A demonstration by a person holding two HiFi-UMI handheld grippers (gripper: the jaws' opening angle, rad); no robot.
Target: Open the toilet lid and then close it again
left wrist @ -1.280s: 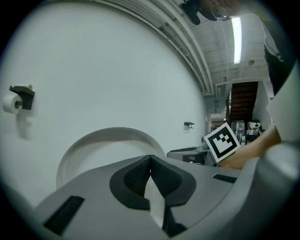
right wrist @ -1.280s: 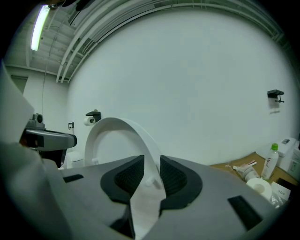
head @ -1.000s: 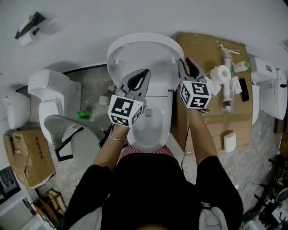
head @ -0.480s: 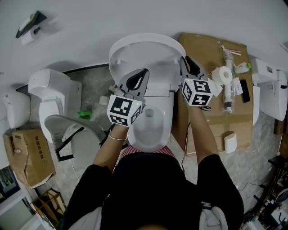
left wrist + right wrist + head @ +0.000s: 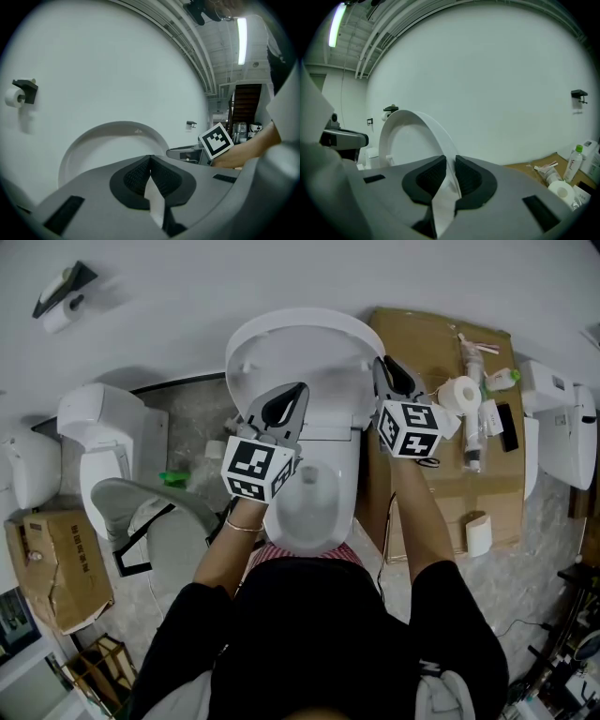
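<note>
Nearest, the smooth white oval toilet bowl (image 5: 314, 512) sits between the person's forearms, its rim edges curved and bare. To the left, floor space is tight, with another white toilet (image 5: 103, 427) close beside it. To the right, a flat sheet of brown cardboard (image 5: 422, 343) lies along the bowl, carrying a paper roll (image 5: 459, 393) and small bottles.

Above the bowl, the left gripper (image 5: 289, 401) hangs in front of the lid's inner face. Its ribbed black fingers (image 5: 133, 176) are closed, with the tips touching. The right gripper (image 5: 384, 365) is at the lid's right edge. Its fingers (image 5: 471, 178) are pinched narrowly on the thin rim, which runs down between the pads.

The toilet lid (image 5: 300, 343) is glossy white plastic, round-topped and shallowly dished. It stands raised and upright behind the bowl, close to the plain pale wall (image 5: 281, 277), with little room behind it. A toilet-roll holder (image 5: 61, 298) hangs on that wall, well off to the left.
</note>
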